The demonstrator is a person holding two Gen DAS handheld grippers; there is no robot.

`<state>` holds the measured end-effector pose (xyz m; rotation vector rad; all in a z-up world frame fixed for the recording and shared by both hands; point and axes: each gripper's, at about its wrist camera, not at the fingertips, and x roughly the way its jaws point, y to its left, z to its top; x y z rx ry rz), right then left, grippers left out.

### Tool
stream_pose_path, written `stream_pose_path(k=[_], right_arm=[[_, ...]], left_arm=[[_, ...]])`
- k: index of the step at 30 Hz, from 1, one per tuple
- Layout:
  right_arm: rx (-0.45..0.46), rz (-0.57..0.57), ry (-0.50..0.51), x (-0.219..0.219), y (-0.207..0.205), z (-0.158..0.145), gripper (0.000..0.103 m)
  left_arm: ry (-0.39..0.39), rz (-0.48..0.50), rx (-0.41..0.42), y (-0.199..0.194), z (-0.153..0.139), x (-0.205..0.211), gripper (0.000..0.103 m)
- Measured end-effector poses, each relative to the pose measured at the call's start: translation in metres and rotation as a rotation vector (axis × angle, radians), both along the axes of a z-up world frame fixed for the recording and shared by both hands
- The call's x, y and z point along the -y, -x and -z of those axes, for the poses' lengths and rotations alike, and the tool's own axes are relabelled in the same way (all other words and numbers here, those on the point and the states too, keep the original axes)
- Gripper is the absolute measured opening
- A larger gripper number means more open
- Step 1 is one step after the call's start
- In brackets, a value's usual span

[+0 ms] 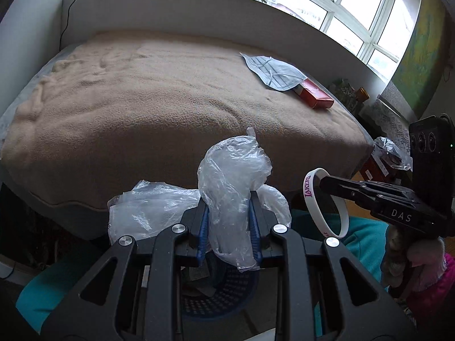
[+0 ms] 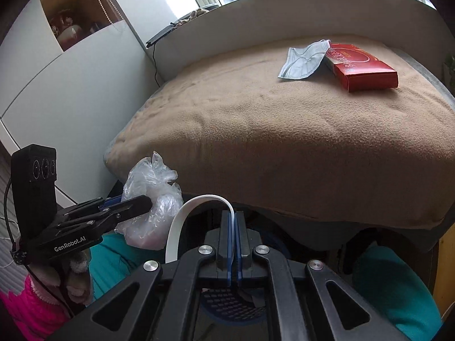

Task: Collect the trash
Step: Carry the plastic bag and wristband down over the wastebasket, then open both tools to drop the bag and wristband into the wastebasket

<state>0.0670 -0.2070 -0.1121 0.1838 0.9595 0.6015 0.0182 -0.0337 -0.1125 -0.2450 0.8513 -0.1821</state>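
Note:
My left gripper [image 1: 229, 199] is shut on a crumpled clear plastic bag [image 1: 231, 176], which bulges above and below the blue pads. From the right wrist view the same bag [image 2: 155, 190] hangs in the left gripper [image 2: 142, 201] at the left. My right gripper [image 2: 233, 216] is shut on a white rubber wristband [image 2: 186, 213] that loops out to its left. In the left wrist view that wristband [image 1: 311, 187] reads LAKERS and hangs from the right gripper [image 1: 324, 183]. A dark blue mesh basket [image 1: 227, 289] sits below both grippers, also seen as the basket [image 2: 236, 304].
A bed with a tan blanket [image 1: 159, 108] fills the view ahead. On its far right lie a blue face mask [image 1: 273, 71] and a red box [image 1: 315, 95]; mask [image 2: 304, 61] and box [image 2: 364, 68] also show on the right wrist side. Teal-clad legs [image 2: 398, 284] flank the basket.

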Motion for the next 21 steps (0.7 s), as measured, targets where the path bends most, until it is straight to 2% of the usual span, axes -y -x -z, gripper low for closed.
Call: stream_pose_path(k=[4, 8, 12, 21], right_arm=[[-0.039, 0.005, 0.046, -0.005, 0.006, 0.027, 0.000], [-0.104, 0.009, 0.067, -0.010, 0.010, 0.057, 0.000], [-0.154, 0.008, 0.088, -0.013, 0.012, 0.079, 0.000], [-0.221, -0.023, 0.138, -0.024, 0.018, 0.108, 0.004]], left_arm=[[0.050, -0.009, -0.094, 0.001, 0.037, -0.004, 0.024], [0.055, -0.036, -0.190, 0.000, 0.077, -0.009, 0.024], [0.095, -0.067, -0.278, -0.002, 0.113, -0.018, 0.024], [0.132, -0.107, -0.398, -0.004, 0.162, -0.027, 0.024]])
